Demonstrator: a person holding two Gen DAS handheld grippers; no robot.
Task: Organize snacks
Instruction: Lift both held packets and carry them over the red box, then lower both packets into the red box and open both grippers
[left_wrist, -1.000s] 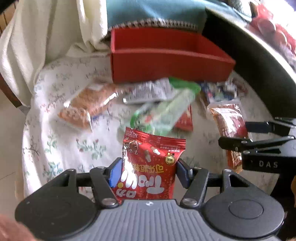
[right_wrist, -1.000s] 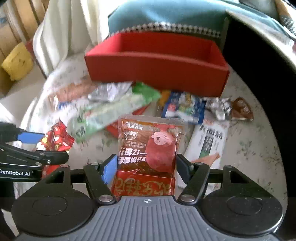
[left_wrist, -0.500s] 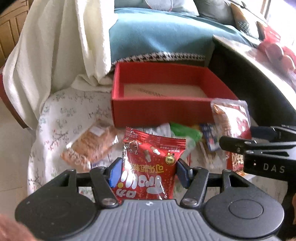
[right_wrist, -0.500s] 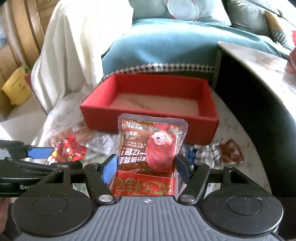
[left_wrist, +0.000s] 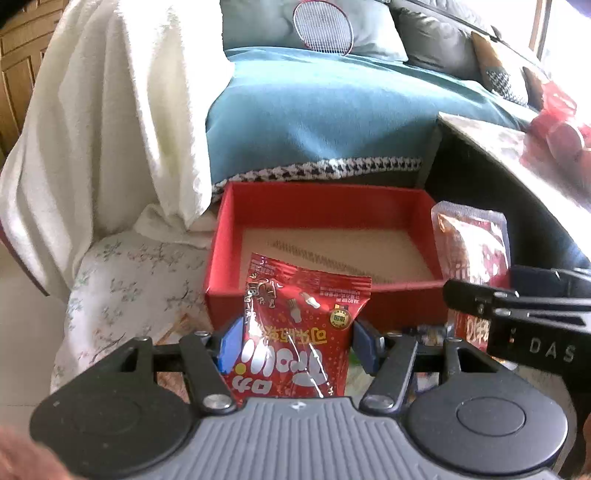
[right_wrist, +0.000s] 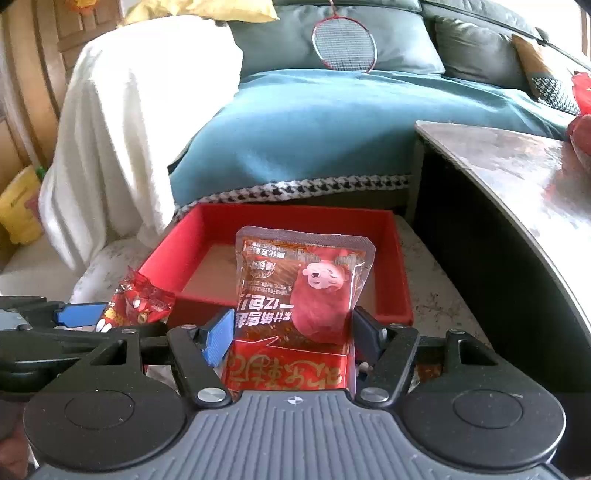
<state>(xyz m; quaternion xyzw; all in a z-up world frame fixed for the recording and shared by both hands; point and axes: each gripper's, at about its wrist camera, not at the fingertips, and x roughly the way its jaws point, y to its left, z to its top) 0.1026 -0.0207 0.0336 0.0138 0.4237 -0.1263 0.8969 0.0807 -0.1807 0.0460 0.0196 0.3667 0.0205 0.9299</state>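
Note:
My left gripper (left_wrist: 297, 341) is shut on a red snack bag with white letters (left_wrist: 295, 328) and holds it up at the near wall of the open red box (left_wrist: 317, 203). My right gripper (right_wrist: 291, 334) is shut on a clear-edged red-brown snack pouch with a pink cartoon face (right_wrist: 299, 291), held above the box's near wall (right_wrist: 397, 254). The box floor is bare and beige. The pouch (left_wrist: 471, 251) shows at the right in the left wrist view, and the red bag (right_wrist: 138, 302) at the left in the right wrist view.
The box sits on a floral-cloth stool (left_wrist: 122, 273). A white throw (left_wrist: 103, 122) hangs at the left and a teal sofa cover (left_wrist: 317, 110) lies behind. A dark table (right_wrist: 517, 173) stands close on the right. Other snacks below are mostly hidden by the grippers.
Both grippers have risen and moved forward with their snacks, from over the scattered snacks to the near wall of the red box. The box's inside now shows.

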